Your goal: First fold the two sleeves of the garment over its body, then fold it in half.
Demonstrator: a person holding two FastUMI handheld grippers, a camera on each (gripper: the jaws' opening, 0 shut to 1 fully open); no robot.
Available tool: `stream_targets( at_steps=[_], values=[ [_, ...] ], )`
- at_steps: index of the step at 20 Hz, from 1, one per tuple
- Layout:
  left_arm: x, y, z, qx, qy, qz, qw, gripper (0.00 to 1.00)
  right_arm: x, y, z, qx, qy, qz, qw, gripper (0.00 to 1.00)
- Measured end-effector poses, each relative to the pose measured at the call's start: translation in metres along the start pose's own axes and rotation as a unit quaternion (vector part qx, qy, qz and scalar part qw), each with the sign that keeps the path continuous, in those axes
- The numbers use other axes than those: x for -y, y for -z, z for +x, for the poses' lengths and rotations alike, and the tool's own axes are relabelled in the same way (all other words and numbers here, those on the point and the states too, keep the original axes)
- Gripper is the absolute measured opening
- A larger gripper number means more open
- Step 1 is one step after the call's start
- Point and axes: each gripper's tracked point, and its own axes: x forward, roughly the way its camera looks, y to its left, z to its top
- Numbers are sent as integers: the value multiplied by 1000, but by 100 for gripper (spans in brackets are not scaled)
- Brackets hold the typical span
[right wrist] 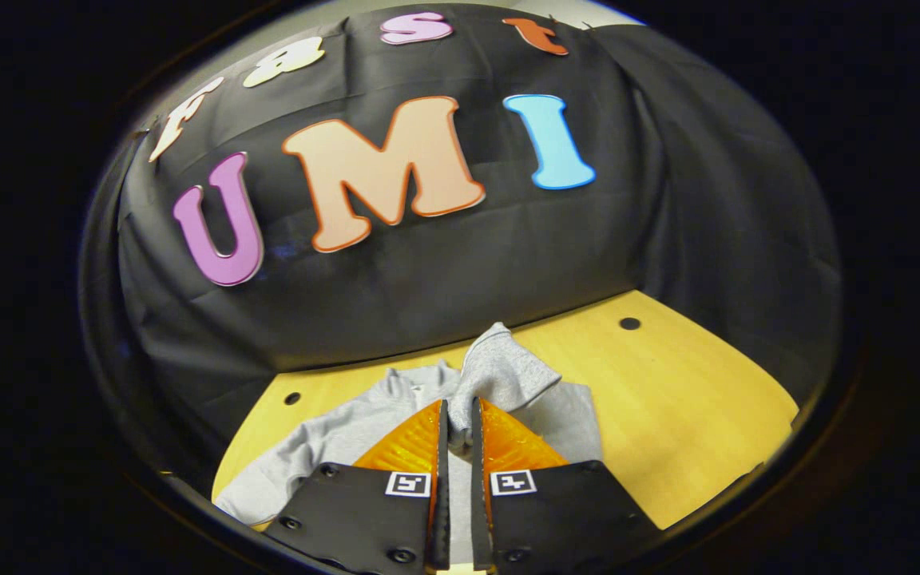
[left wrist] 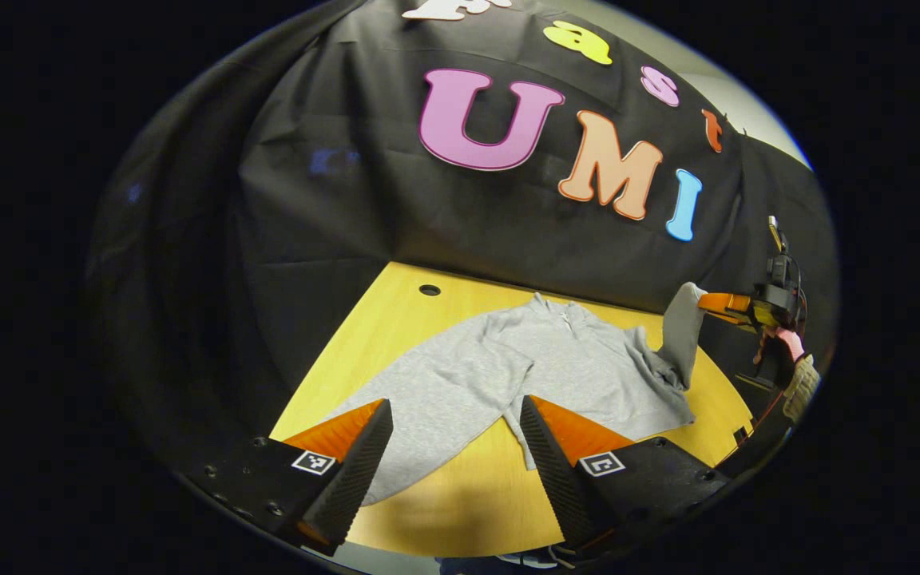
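Here, right tool (right wrist: 457, 419) pinching lifted grey sleeve (right wrist: 500, 371), left tool (left wrist: 456, 427) spread above sweatshirt (left wrist: 508, 367), yellow table (left wrist: 468, 503).

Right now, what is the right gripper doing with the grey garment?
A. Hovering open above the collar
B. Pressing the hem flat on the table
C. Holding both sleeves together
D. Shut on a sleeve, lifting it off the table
D. The right gripper has its fingers closed on one sleeve of the garment; the left gripper view shows that sleeve hanging raised above the table, while the left gripper stands open.
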Motion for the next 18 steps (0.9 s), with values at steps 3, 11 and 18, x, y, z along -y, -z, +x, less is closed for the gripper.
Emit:
stream_targets(
  at_steps=[3,11,18],
  values=[
    [-13,2,-3,-2,-12,0,1000,94,-60,7,6,1,-74,16,997,13],
    [-39,30,-3,-15,-41,-5,999,94,-184,53,27,-26,-224,67,972,13],
    [-61,72,3,-40,-77,-31,996,94,-223,130,67,-94,-261,89,957,13]
  ],
)
